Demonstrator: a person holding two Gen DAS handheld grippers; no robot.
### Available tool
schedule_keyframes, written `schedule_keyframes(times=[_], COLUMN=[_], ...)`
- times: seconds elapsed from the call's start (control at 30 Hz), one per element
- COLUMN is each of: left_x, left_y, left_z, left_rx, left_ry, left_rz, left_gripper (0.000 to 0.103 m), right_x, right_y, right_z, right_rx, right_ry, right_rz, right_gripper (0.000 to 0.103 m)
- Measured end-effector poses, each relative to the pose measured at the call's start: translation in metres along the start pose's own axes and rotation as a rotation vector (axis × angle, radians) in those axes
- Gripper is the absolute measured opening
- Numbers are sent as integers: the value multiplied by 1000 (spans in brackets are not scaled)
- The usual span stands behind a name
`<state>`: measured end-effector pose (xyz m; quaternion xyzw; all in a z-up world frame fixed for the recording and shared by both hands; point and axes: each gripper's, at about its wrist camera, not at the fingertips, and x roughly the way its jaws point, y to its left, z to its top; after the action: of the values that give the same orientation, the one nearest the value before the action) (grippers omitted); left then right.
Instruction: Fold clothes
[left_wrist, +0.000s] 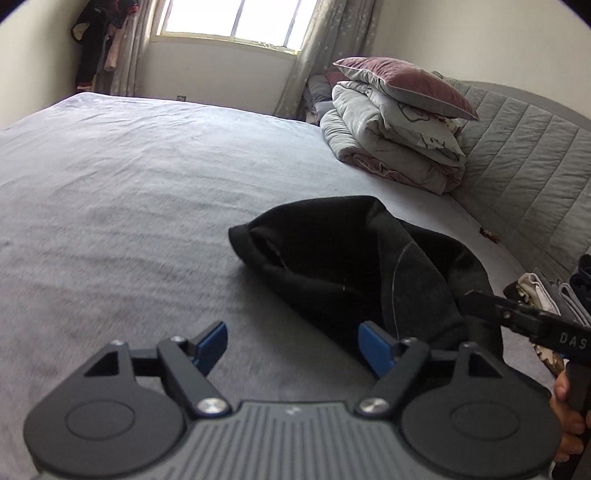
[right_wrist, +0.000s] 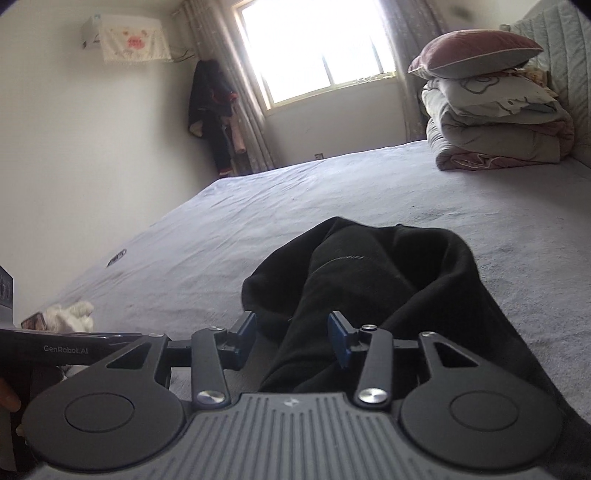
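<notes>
A black garment (left_wrist: 332, 258) (right_wrist: 388, 266) lies bunched on the grey bed sheet (left_wrist: 129, 184) (right_wrist: 295, 192). In the left wrist view my left gripper (left_wrist: 293, 341) stands open wide over bare sheet, its right blue pad (left_wrist: 375, 347) close beside the garment's near edge. My right gripper (right_wrist: 292, 338) is open, a fold of the black fabric lying loosely between its blue pads (right_wrist: 245, 338). The right gripper's black finger (left_wrist: 484, 302) reaches in from the right edge over the garment, held by a hand (left_wrist: 569, 413).
A stack of folded quilts topped by a mauve pillow (left_wrist: 399, 140) (right_wrist: 495, 122) sits by the padded headboard (left_wrist: 524, 155). Folded clothes (left_wrist: 546, 295) lie at the right edge. A white fluffy item (right_wrist: 70, 314) and a small dark object (right_wrist: 116, 257) rest on the sheet.
</notes>
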<state>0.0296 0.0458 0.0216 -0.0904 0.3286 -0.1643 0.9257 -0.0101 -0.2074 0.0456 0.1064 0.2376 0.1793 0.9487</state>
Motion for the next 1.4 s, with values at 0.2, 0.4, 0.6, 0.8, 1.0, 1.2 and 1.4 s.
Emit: schedule_keyframes(times=[0.2, 0.4, 0.6, 0.8, 1.0, 1.2, 1.4], left_x=[9, 16, 30, 50, 60, 71, 71], left_y=[14, 40, 55, 55, 57, 60, 56], left_z=[-18, -18, -15, -15, -11, -12, -13], left_rx=[-4, -76, -148, -125, -121, -141, -128], left_ry=[12, -7, 21, 60, 77, 104, 103], left_rz=[44, 100, 79, 64, 46, 31, 20], left_gripper=[88, 91, 92, 92, 92, 92, 92], right_x=[11, 46, 62, 69, 76, 69, 56], right_y=[36, 56, 54, 44, 16, -18, -46], right_z=[-10, -26, -32, -36, -24, -8, 7], right_rx=[-125, -274, -418, -520, -450, -287, -128], right_ry=[27, 77, 86, 101, 95, 83, 68], right_rz=[7, -80, -208, -346, -404, -377, -343], right_gripper=[61, 61, 60, 59, 59, 59, 59])
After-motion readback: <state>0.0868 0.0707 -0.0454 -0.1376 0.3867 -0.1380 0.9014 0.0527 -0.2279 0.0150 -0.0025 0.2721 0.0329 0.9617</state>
